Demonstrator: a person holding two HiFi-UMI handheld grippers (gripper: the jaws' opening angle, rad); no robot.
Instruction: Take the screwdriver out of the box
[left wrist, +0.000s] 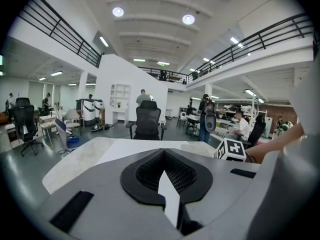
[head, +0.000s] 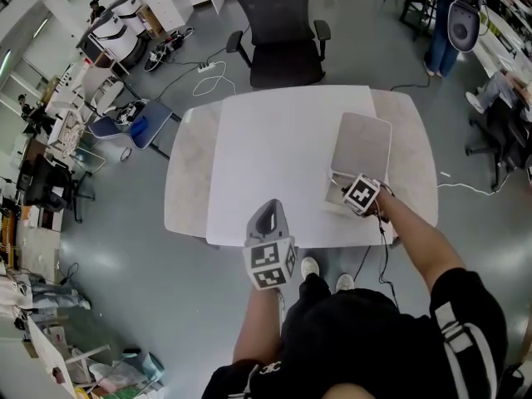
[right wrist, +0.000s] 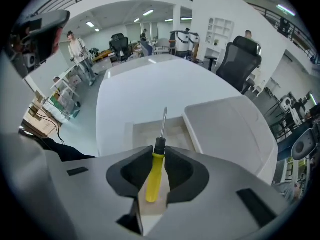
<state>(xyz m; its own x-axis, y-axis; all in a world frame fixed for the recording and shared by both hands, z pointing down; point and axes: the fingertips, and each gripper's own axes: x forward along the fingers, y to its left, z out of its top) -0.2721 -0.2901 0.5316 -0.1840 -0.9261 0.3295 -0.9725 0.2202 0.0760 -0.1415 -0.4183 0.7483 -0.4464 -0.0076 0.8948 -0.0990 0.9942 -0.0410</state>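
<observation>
A screwdriver [right wrist: 156,171] with a yellow handle and a bare metal shaft lies between the jaws of my right gripper [right wrist: 156,156], which is shut on the handle. Its tip points forward over the open white box tray [right wrist: 142,134]; the box lid [right wrist: 235,129] lies flipped back to the right. In the head view the right gripper [head: 356,191] sits over the box [head: 337,196] near the table's right front, with the lid [head: 362,144] behind it. My left gripper [head: 268,213] hovers at the table's front edge, shut and holding nothing; it is also seen in the left gripper view [left wrist: 167,181].
The white table [head: 266,148] has rounded stone-coloured side leaves. A black office chair [head: 278,36] stands at its far edge. Cables run from the right gripper down off the front edge. Desks, chairs and people fill the hall around.
</observation>
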